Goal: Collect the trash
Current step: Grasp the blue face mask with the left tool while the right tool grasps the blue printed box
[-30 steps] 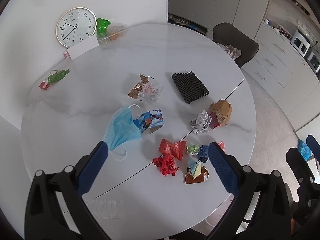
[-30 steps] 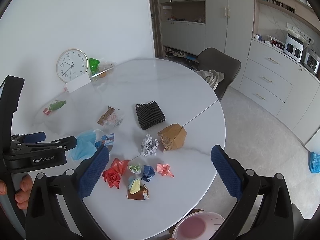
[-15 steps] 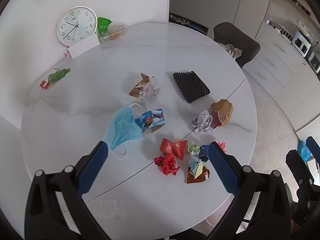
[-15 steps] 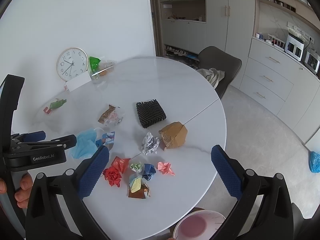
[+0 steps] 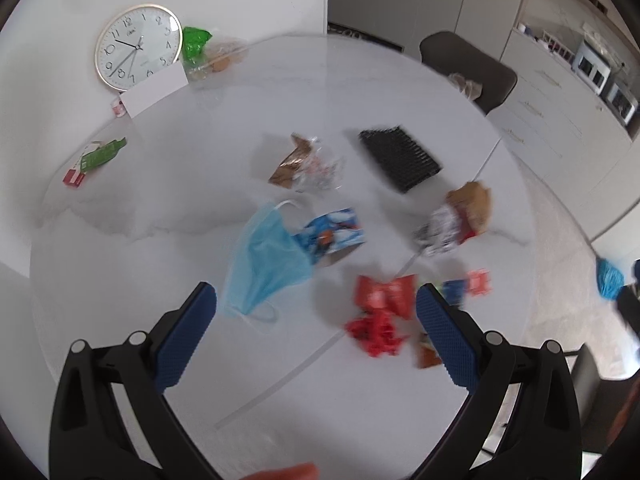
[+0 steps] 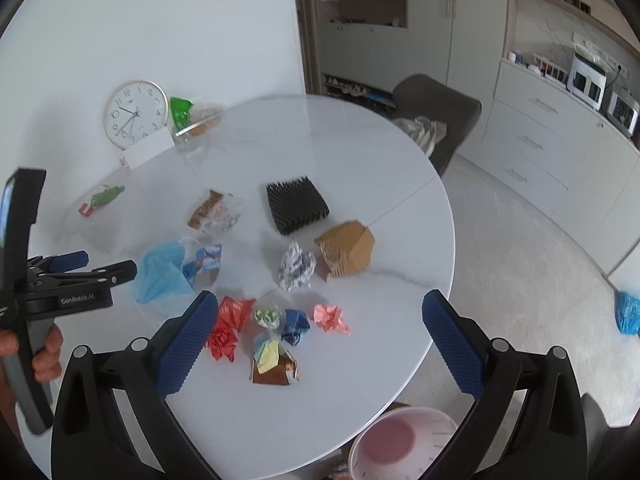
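Trash lies scattered on a round white table (image 6: 340, 152): a blue face mask (image 5: 266, 264), a blue printed wrapper (image 5: 334, 234), red crumpled paper (image 5: 376, 332), a red wrapper (image 5: 386, 294), a foil ball (image 6: 296, 266), a crumpled brown box (image 6: 346, 250), a black foam pad (image 6: 298, 204) and a clear snack wrapper (image 5: 306, 166). My left gripper (image 5: 316, 334) is open and empty above the mask and red wrapper. My right gripper (image 6: 320, 344) is open and empty above the small paper balls. A pink bin (image 6: 402, 444) stands below the table's near edge.
A wall clock (image 5: 138, 46), a white card and green bagged items stand at the table's far left. A dark chair (image 6: 438, 114) is behind the table. Grey cabinets (image 6: 560, 148) line the right wall. A blue bag (image 6: 628, 312) lies on the floor.
My left gripper has moved forward and lower toward the mask and red wrappers; its view is blurred. My right gripper has barely moved.
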`<move>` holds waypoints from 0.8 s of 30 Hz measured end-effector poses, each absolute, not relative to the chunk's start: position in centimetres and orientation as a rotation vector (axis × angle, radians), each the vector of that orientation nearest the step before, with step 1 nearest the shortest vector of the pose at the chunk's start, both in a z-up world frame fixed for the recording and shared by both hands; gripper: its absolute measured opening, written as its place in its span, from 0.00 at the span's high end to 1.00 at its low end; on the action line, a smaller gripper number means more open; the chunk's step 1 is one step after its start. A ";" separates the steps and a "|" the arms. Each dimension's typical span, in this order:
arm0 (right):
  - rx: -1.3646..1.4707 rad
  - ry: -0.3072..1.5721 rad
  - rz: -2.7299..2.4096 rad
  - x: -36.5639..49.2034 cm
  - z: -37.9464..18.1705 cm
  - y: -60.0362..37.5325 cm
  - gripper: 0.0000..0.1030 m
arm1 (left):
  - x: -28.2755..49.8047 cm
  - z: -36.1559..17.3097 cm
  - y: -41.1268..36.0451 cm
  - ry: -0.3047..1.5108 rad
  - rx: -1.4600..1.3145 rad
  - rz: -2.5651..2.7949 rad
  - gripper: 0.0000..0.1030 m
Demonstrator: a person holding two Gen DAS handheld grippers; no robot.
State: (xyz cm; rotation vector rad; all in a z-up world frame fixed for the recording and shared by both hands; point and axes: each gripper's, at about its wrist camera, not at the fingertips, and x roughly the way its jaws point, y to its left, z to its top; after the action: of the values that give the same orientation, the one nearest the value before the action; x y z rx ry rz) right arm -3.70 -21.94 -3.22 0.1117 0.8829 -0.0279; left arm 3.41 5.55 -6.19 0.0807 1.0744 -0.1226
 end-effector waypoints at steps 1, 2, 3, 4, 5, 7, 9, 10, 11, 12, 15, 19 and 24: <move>0.124 0.896 -0.031 -3.7 -3.8 -21.9 0.02 | 4.0 -7.2 6.3 1.073 0.095 -0.130 0.07; 0.137 0.909 -0.032 -3.6 -4.5 -21.7 0.02 | 4.5 -8.0 6.8 1.073 0.103 -0.143 0.07; 0.146 0.921 -0.035 -3.5 -5.1 -21.6 0.02 | 5.4 -9.3 7.6 1.085 0.119 -0.156 0.07; 0.154 0.936 -0.039 -3.4 -5.8 -21.4 0.02 | 6.1 -10.2 8.1 1.088 0.131 -0.171 0.07; 0.158 0.949 -0.042 -3.2 -6.3 -21.2 0.02 | 6.7 -11.2 8.5 1.095 0.144 -0.185 0.07; 0.166 0.979 -0.047 -2.9 -7.6 -20.6 0.02 | 8.4 -13.2 9.2 1.109 0.173 -0.208 0.07; 0.170 1.003 -0.050 -2.4 -8.7 -19.9 0.02 | 9.9 -14.8 9.6 1.122 0.190 -0.229 0.07; 0.172 1.013 -0.050 -2.1 -9.2 -19.5 0.02 | 10.3 -15.4 9.7 1.130 0.196 -0.236 0.07; 0.171 1.022 -0.051 -1.9 -9.6 -19.2 0.02 | 10.8 -15.9 9.7 1.138 0.197 -0.251 0.07; 0.170 1.033 -0.051 -1.6 -10.0 -18.8 0.02 | 11.3 -16.6 9.7 1.149 0.200 -0.272 0.07; 0.161 1.056 -0.046 -0.4 -11.0 -17.5 0.02 | 11.7 -18.1 9.2 1.172 0.214 -0.328 0.14; 0.147 1.086 -0.017 1.6 -12.3 -15.7 0.02 | 12.0 -19.7 9.0 1.178 0.199 -0.372 0.50; 0.140 1.108 0.073 5.7 -13.8 -13.0 0.02 | 12.6 -19.8 10.3 1.192 0.064 -0.398 0.89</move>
State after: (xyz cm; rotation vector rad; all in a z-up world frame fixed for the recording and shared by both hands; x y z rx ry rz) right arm 5.66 -12.97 -13.84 0.1402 1.1082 0.0727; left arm 12.61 10.32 -19.79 0.0640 1.1920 -0.3978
